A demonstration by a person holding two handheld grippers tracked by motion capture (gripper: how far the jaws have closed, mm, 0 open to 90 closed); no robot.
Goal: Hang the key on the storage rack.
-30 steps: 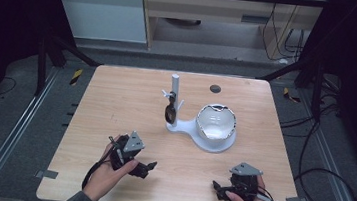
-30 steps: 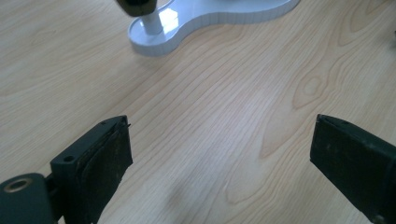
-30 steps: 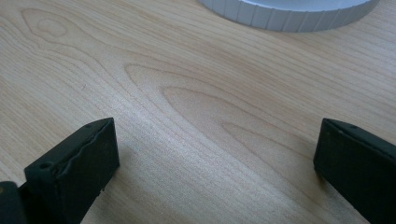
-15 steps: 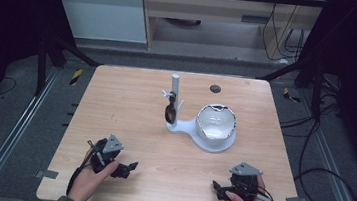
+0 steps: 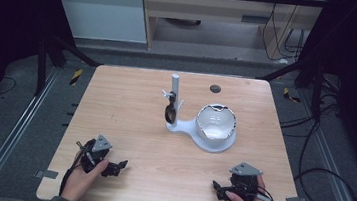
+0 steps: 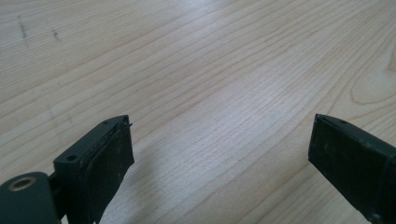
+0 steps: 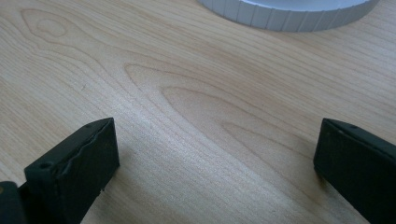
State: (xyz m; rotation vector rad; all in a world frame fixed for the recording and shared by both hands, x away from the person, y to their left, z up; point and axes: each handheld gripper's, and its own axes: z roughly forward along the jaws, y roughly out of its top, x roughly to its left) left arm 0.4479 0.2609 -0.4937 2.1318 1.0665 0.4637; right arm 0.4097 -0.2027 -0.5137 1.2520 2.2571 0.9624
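**A:** What had moved since a second earlier?

**B:** The left gripper (image 5: pixel 120 166) had drawn back toward the near-left corner of the table (image 5: pixel 130 105); earlier it sat farther in and farther up the board. The right gripper (image 5: pixel 216 187) had stayed where it was, near the front-right edge.

**A:** And the jaws?

**B:** Both pairs stood wide apart with nothing between them. In the left gripper view (image 6: pixel 219 154) there was bare wood across the gap; in the right gripper view (image 7: pixel 217 158) the same.

**A:** Where was the thing to be worked on?

**B:** The white stand (image 5: pixel 183 127) sat just right of the table's centre, well apart from both grippers. Its post (image 5: pixel 175 87) rose upright, a small dark piece (image 5: pixel 169 112) hung beside it, and its bowl (image 5: pixel 216 123) lay to the right of the post.

**A:** Which hand was nearer?

**B:** The right one, I judged. The bowl lay straight ahead of it, a little to the left, and the ribbed rim of the stand's base (image 7: pixel 289 11) already showed at the top of the right gripper view. The left gripper pointed rightward along the front edge, so the stand lay ahead and off to its left; it would have needed to turn first.
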